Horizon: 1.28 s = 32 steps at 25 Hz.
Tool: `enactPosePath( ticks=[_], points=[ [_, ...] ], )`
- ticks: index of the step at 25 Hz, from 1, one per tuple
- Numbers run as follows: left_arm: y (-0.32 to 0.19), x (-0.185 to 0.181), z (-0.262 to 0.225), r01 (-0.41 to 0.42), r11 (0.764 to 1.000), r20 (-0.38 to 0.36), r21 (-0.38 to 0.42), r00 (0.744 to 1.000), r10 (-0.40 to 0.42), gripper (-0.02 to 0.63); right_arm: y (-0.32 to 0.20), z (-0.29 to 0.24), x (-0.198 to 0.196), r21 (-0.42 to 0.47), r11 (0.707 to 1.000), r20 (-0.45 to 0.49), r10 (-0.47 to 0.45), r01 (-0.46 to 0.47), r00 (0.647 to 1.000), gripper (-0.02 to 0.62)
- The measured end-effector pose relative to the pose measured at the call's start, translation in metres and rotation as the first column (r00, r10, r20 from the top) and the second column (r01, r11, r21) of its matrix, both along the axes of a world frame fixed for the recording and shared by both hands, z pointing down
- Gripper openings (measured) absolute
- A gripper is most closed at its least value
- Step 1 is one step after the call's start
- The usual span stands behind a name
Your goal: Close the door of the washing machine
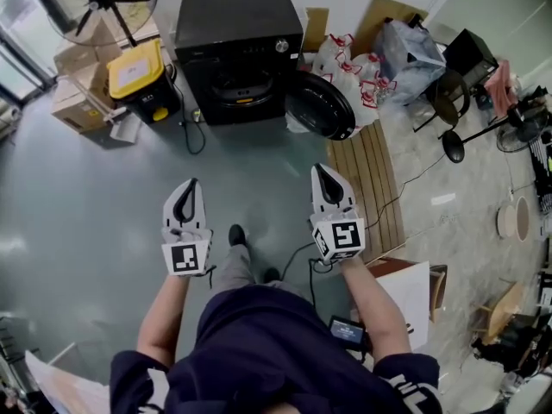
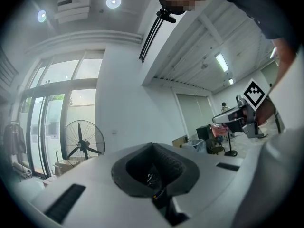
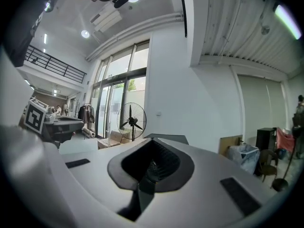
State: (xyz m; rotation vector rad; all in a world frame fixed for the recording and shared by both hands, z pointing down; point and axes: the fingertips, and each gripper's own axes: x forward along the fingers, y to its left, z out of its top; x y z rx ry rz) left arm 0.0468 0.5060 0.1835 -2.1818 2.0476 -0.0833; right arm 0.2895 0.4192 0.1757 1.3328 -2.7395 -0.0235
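The black washing machine stands at the far side of the grey floor. Its round door hangs open, swung out to the machine's right, and the drum opening shows dark. Both grippers are held out level over the floor, well short of the machine and pointing toward it. My left gripper has its jaws closed together with nothing between them, as its own view also shows. My right gripper is shut and empty too, roughly in line with the open door.
A yellow-lidded bin, cardboard boxes and a standing fan sit left of the machine. White bags lie behind the door. A slatted wooden board and a floor cable lie to the right.
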Motion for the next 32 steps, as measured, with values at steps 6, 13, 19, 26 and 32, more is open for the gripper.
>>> enactPosePath(
  ticks=[6, 13, 19, 26, 32],
  points=[
    [-0.067, -0.034, -0.002, -0.073, 0.997, 0.010, -0.003, 0.997, 0.073, 0.025, -0.064, 0.003, -0.029, -0.013, 0.997, -0.001, 0.076, -0.076, 0.997, 0.020],
    [-0.132, -0.067, 0.005, -0.145, 0.989, -0.019, -0.033, 0.989, 0.144, 0.025, -0.125, 0.013, -0.052, -0.025, 0.987, -0.031, 0.159, -0.159, 0.987, 0.020],
    [-0.169, -0.074, 0.006, -0.189, 0.981, -0.024, -0.033, 0.982, 0.188, 0.025, -0.158, 0.026, -0.045, -0.038, 0.973, -0.062, 0.226, -0.229, 0.972, 0.020],
    [-0.199, -0.071, 0.013, -0.190, 0.981, -0.028, -0.045, 0.982, 0.188, 0.025, -0.193, 0.044, -0.018, -0.052, 0.958, -0.092, 0.276, -0.282, 0.957, 0.020],
    [-0.237, -0.052, 0.023, -0.165, 0.984, -0.018, -0.070, 0.986, 0.164, 0.025, -0.236, 0.065, 0.018, -0.084, 0.953, -0.095, 0.284, -0.292, 0.954, 0.020]
  ],
)
